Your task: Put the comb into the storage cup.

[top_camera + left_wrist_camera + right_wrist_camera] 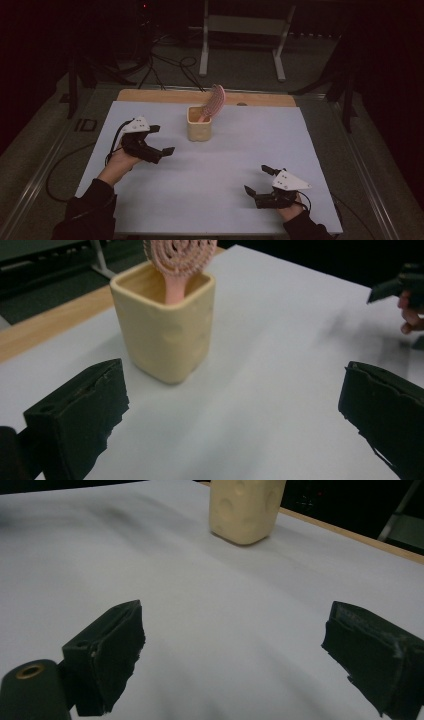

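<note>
Left tongs (164,139) and right tongs (258,179), both wide open and empty, over the white bench (210,170) near a cream cup (199,124) with a pink hairbrush (213,102)

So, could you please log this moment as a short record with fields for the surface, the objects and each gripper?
surface: white sheet over a wooden table
container: cream square cup, upright, towards the far middle of the sheet
contents: pink hairbrush, handle down in the cup, head leaning out above the rim
left gripper: open, holding nothing, beside the cup and apart from it
right gripper: open, holding nothing, near the sheet's front edge
</note>
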`<action>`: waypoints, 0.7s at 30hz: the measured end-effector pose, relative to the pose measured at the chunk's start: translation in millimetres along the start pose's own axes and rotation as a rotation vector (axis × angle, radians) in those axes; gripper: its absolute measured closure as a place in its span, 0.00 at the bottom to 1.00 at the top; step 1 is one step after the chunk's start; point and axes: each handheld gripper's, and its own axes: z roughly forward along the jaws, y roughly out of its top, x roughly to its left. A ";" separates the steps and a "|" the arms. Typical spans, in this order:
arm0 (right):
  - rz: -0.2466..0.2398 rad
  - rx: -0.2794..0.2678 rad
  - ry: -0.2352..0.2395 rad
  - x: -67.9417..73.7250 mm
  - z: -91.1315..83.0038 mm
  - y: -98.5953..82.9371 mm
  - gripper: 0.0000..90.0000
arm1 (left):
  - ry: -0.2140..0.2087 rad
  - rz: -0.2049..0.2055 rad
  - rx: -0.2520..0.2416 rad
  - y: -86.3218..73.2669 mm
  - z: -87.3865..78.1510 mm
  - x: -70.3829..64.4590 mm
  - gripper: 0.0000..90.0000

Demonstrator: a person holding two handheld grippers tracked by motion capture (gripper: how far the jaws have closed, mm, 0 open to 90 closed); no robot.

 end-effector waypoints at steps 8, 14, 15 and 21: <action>-0.003 0.006 0.001 0.8 1.0 0.1 0.10 | -0.005 -0.002 0.001 -17.5 -13.1 -8.9 0.00; -0.004 0.004 0.000 0.7 1.3 0.4 0.10 | -0.007 -0.010 0.009 -30.9 -22.4 -18.2 0.00; -0.002 0.003 0.001 0.7 1.4 0.4 0.10 | -0.007 -0.016 0.008 -33.6 -24.3 -19.5 0.00; -0.002 0.004 0.001 0.8 2.1 0.7 0.10 | 0.003 -0.023 0.004 -51.4 -31.5 -27.6 0.00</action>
